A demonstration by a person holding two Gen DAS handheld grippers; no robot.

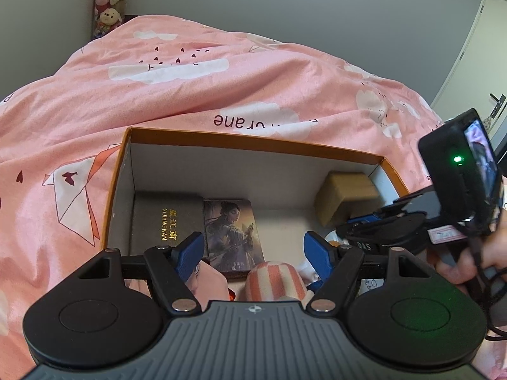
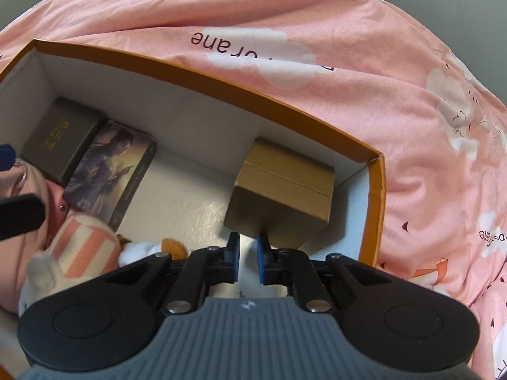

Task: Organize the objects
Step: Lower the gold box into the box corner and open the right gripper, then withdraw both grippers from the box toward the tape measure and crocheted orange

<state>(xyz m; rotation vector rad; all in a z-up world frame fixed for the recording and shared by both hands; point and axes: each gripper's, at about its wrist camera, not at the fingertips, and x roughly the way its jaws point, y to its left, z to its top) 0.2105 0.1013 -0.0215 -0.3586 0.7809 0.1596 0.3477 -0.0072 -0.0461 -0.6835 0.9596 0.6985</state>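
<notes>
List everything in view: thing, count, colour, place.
storage box: 1, orange rim, white inside, on bedspread
dark box: 1, grey-black, gold lettering, box's far left corner
picture box: 1, painted figure, beside dark box
tan box: 1, far right corner
striped plush: 1, pink-white, near edge
bedspread: 1, pink, under everything
plush toys: several, wall corner
left hand-held gripper: open, over plush
right hand-held gripper: nearly shut, before tan box
</notes>
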